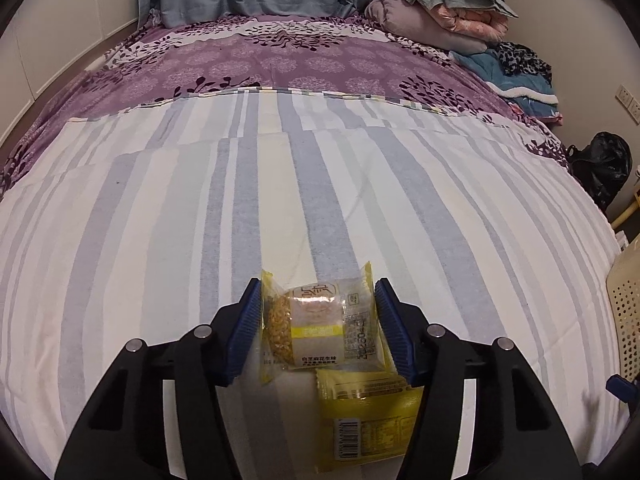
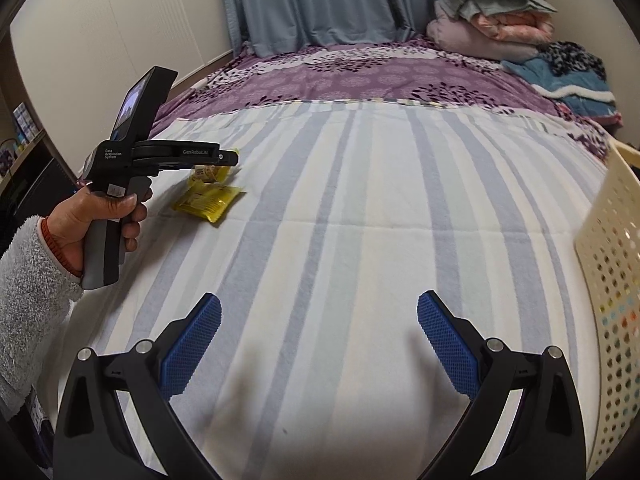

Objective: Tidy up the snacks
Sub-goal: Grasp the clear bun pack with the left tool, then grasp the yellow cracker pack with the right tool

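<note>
Striped bedding [image 1: 320,184] lay under both my tools, with purple flowered cloth behind it and a pile of folded blankets [image 1: 448,4] in the far corner. My left gripper [image 1: 318,328] pointed down at a small snack pack [image 1: 318,326], clear wrap with yellow ends. Its blue pads [image 1: 244,332] stood on both sides of the pack and touched the crinkled ends of the wrap, so I judged that the grip was only beginning and held film, not the cake inside. A second yellow pack [image 1: 372,416] lay just below the first one, nearer to me, partly under the right finger.

My right gripper [image 2: 318,344] hung wide over bare sheet with nothing between its fingers. A cream basket with holes [image 2: 612,280] stood to its right, at the edge of the bed. From that side I also saw my left hand [image 2: 100,216] on the handle of the other tool, with both packs under its tip.

What could go wrong, in my judgement: the wrap is thin and slippery, so the pack could slide out or turn when I lift it. The right finger was close to the second pack and could drag it along. The soft bed could also let the pack sink away from the pads.
</note>
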